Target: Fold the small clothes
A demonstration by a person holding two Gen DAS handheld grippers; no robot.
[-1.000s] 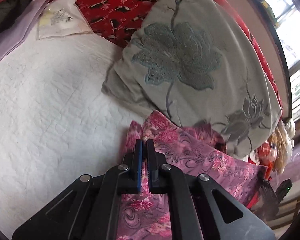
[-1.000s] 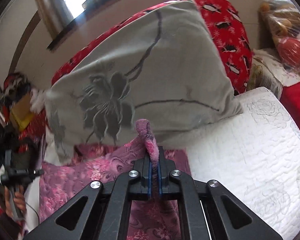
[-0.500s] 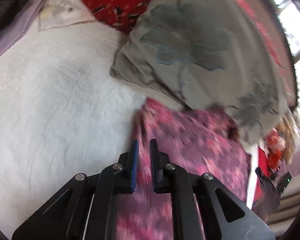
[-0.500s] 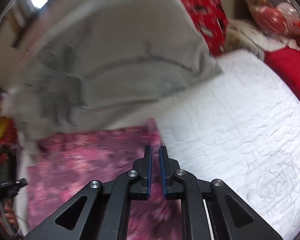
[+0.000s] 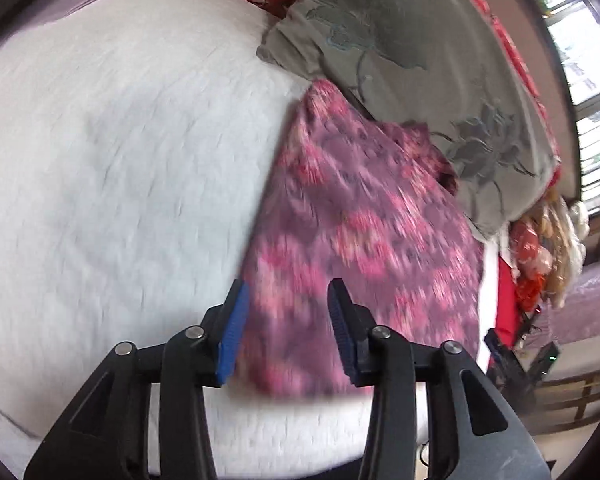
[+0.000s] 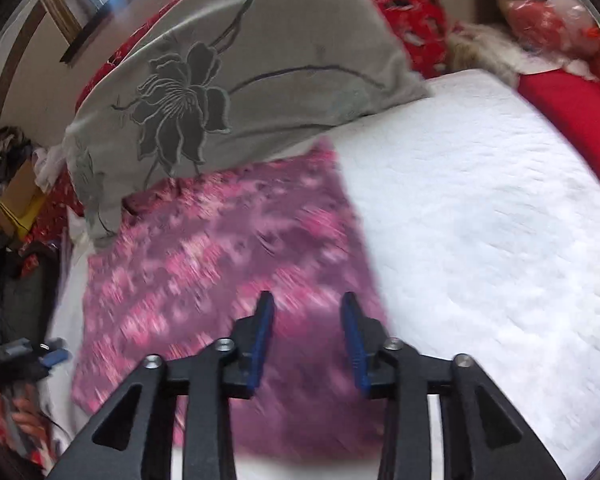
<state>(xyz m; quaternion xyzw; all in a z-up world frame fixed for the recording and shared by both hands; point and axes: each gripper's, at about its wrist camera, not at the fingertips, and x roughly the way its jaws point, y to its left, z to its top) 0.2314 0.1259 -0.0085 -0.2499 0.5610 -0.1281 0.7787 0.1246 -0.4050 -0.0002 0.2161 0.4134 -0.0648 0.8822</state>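
The pink floral garment (image 5: 352,240) lies flat on the white bed (image 5: 120,140), its far edge touching the grey pillow (image 5: 412,60). Both the left gripper (image 5: 286,326) and right gripper (image 6: 308,336) are opening, fingers apart, nothing held; a careless regrasp might bunch the fold or snag the pillow

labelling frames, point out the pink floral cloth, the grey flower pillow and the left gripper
pink floral cloth (image 5: 352,240), left wrist view, middle of the fabric
grey flower pillow (image 6: 236,68), right wrist view, centre of its face
left gripper (image 5: 286,294), left wrist view, between its fingertips

Pink floral garment (image 5: 360,216), flat on white bedspread (image 5: 120,140)
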